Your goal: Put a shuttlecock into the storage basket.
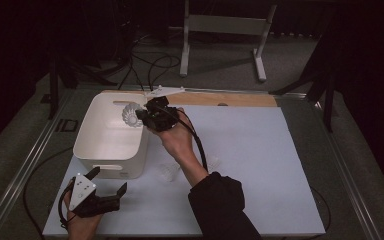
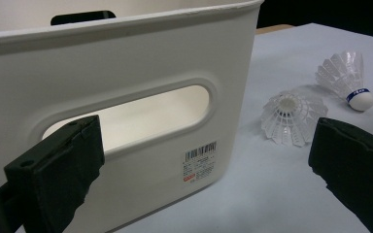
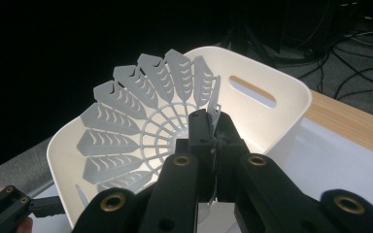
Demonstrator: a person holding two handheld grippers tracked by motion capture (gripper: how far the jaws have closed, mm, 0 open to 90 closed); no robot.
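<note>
Right gripper view: shuttlecock (image 3: 141, 121) skirt faces camera.

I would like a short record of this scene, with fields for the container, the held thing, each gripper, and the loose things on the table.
container: white plastic bin with handle slots, on the pale blue table mat
held thing: white plastic shuttlecock, above the bin
right gripper: shut on the shuttlecock's skirt edge
left gripper: open, empty, near the bin's front wall
loose things: two white shuttlecocks on the mat beside the bin
</note>
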